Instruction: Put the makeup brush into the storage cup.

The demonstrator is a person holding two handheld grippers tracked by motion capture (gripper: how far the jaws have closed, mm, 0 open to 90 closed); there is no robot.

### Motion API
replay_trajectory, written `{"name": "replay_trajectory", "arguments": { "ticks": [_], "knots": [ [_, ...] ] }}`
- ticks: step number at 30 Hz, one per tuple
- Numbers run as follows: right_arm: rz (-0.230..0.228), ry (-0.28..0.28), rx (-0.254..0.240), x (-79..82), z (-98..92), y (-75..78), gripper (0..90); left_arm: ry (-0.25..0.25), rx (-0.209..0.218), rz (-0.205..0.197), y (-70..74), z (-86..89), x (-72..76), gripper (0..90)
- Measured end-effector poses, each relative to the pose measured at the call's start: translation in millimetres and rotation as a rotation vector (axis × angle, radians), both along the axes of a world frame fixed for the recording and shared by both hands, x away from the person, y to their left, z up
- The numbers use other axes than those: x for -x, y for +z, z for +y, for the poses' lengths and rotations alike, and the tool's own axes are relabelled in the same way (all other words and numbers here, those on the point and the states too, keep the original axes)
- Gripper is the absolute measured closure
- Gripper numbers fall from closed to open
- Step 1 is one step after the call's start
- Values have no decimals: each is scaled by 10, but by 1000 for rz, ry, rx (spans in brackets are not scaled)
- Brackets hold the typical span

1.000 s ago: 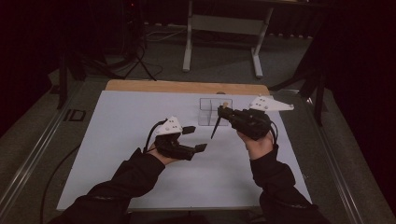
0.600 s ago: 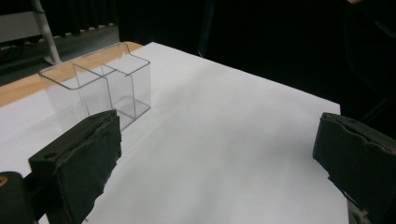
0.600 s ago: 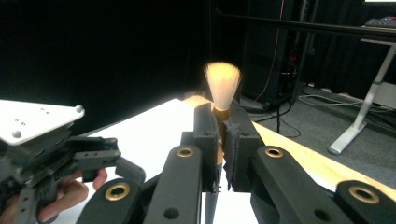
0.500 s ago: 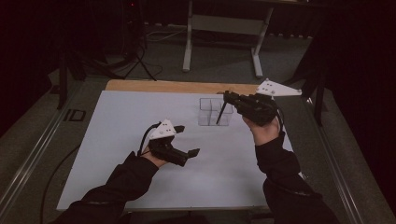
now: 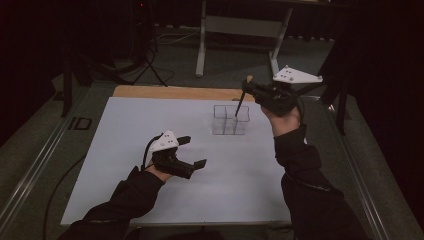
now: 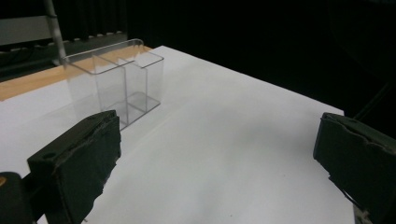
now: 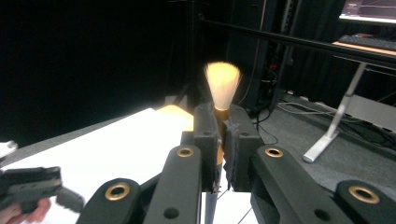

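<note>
Right gripper view: right gripper clamps a brush by its handle, bristles up at frame centre above the clear organiser. Light, stiff handle, soft tip. Left gripper gapes empty.

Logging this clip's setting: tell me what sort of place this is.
Probably a recording lab or studio: a white-topped table ringed by black curtains, cables on the floor, and a monitor on a desk behind.
</note>
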State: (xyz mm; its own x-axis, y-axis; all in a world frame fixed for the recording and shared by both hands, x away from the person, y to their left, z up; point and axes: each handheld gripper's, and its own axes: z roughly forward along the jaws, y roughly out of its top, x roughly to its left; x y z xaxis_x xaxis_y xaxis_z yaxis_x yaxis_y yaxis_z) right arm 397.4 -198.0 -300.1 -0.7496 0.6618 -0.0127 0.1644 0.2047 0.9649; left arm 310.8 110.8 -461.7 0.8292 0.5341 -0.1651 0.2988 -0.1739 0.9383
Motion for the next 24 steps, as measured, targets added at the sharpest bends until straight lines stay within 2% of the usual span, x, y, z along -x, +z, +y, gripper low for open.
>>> {"name": "replay_trajectory", "arguments": {
  "ticks": [2, 4, 7, 11, 12, 19, 24],
  "knots": [
    [-2, -12, 2, -71, -2, 25, 845, -1, 0, -2, -20, 30, 8, 10],
    [-2, -32, -2, -155, -15, 52, 845, -1, 24, 16, -49, 78, 20, 17],
    [-5, -52, 1, -235, -20, 71, 845, 6, 37, 24, -89, 131, 33, 19],
    [-8, -70, 12, -317, -11, 72, 845, 16, 38, 23, -120, 167, 48, 18],
    [-8, -75, 23, -379, 11, 51, 845, 21, 37, 29, -132, 191, 62, 19],
    [11, -90, 35, -504, 58, -61, 845, 32, 39, 28, -159, 246, 109, 17],
    [21, -100, 55, -591, 105, -174, 845, 27, 27, 0, -181, 242, 167, 17]
  ]
}}
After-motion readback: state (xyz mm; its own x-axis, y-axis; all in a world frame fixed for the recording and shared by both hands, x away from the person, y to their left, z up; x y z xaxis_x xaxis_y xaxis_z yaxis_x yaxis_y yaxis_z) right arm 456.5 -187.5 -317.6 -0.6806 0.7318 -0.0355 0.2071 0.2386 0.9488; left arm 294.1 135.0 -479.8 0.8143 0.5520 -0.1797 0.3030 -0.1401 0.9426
